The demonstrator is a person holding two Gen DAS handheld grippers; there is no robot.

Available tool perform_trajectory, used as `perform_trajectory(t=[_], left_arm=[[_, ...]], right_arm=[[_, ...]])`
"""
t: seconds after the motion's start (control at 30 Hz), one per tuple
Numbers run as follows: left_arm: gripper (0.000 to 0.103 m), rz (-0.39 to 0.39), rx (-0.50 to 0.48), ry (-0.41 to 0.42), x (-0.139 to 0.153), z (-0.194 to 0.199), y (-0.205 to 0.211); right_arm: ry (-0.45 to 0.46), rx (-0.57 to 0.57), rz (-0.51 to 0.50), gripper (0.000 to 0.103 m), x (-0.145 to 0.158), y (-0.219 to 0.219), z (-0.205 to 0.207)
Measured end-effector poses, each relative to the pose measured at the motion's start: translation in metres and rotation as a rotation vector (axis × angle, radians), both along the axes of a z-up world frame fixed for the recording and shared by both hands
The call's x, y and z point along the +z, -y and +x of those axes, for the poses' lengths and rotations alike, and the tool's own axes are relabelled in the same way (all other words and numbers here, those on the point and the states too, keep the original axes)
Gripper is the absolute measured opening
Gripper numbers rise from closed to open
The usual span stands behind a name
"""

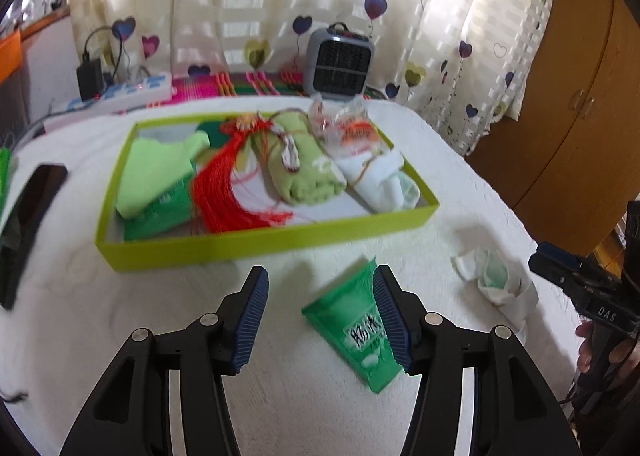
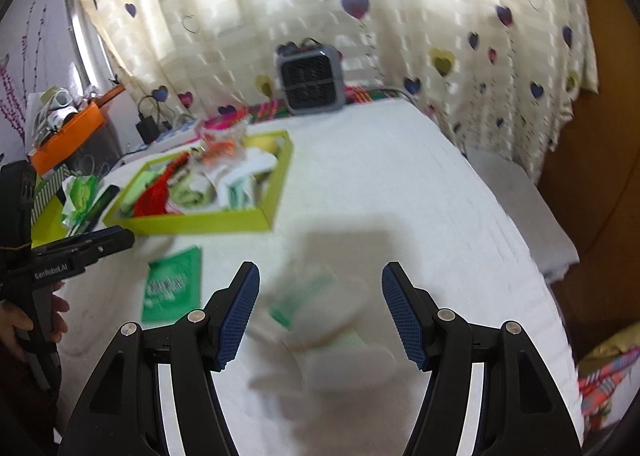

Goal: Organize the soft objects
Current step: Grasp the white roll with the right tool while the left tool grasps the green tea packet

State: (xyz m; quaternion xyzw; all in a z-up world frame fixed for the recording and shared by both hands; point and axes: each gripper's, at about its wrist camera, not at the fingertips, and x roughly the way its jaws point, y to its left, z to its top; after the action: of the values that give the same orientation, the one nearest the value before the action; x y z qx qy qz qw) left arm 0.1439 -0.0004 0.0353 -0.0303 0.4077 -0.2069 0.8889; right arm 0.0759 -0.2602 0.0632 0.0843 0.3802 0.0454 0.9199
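Just in front of the tray [image 1: 224, 252], on the white bed [image 1: 280, 408], two soft things wait outside: one green packet [image 1: 352, 332] and one white-and-green sock bundle [image 1: 496, 280]. Left gripper [image 1: 324, 320] hangs over the packet with jaws wide apart and empty, its right pad at the packet's edge, so it looks off-centre. Right gripper [image 2: 320, 316] hovers over the bundle [image 2: 328, 320], jaws spread and empty too, the bundle blurred between them.

To do this well, I'd say shift the left gripper toward the packet's middle, come down flat and pinch across its narrow width; soft stock sags, so grip deep.

Inside the tray, counted: one light-green cloth [image 1: 156, 171] on one more green packet, one red tassel [image 1: 224, 191], one rolled green towel [image 1: 304, 163], one white sock roll [image 1: 380, 175], one clear crinkly wrapper [image 1: 344, 123]. Beyond the tray, one grey heater [image 1: 340, 59].
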Motion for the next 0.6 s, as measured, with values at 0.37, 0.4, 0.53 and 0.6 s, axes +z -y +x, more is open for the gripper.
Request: perform_trajectory(t=[0.37, 0.4, 0.53, 0.6], left_arm=[[0.055, -0.019, 0.025, -0.073, -0.021, -0.011, 0.002], [0.055, -0.023, 0.022, -0.076, -0.022, -0.011, 0.002], [0.056, -0.017, 0.012, -0.09, -0.025, -0.013, 0.008], [0.056, -0.016, 0.015, -0.092, -0.025, -0.013, 0.01]], right_arm=[[-0.057, 0.057, 0.051, 0.067, -0.031, 0.003, -0.005], [-0.064, 0.061, 0.051, 0.068, -0.034, 0.002, -0.004], [-0.076, 0.109, 0.028, 0.073, -0.039, -0.003, -0.005], [-0.082, 0.127, 0.022, 0.074, -0.04, -0.006, -0.005]])
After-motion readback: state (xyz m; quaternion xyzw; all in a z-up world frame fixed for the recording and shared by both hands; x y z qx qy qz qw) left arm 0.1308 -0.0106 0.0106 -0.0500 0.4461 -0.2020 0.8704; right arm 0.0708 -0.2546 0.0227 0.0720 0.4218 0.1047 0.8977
